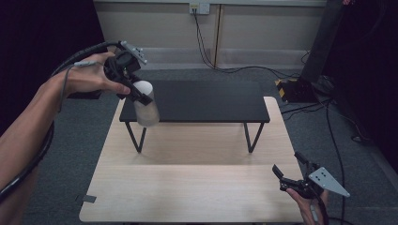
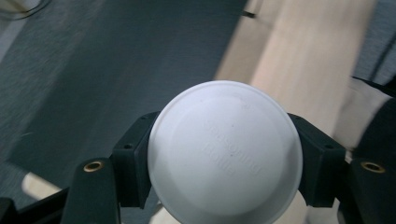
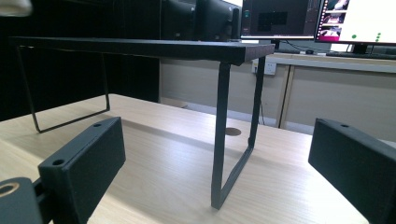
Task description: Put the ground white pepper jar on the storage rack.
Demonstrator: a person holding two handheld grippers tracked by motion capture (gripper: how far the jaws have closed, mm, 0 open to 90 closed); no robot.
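Nearest, at the table's (image 1: 187, 197) front right corner, the right gripper (image 1: 290, 169) rests low in the person's hand with its jaws spread wide and nothing between them. In the right gripper view its two black jaws frame a leg of the black shelf (image 3: 140, 46), and monitors (image 3: 355, 21) stand lit in the background.

Mid-scene, the shelf (image 1: 202, 101) stands on thin metal legs across the far half of the pale wooden table.

Farther off, at upper left, the left gripper (image 1: 138, 96) is held in the air above the shelf's left end. It pinches a white cup (image 1: 145, 105), one jaw on either side of the wall near the rim; the cup hangs tilted and clear of the shelf. In the left gripper view the cup (image 2: 224, 151) presents a round white face with faint embossed lettering, probably its base, though blur leaves this uncertain.

Beyond, cables (image 1: 206, 51) trail across grey carpet to the wall.
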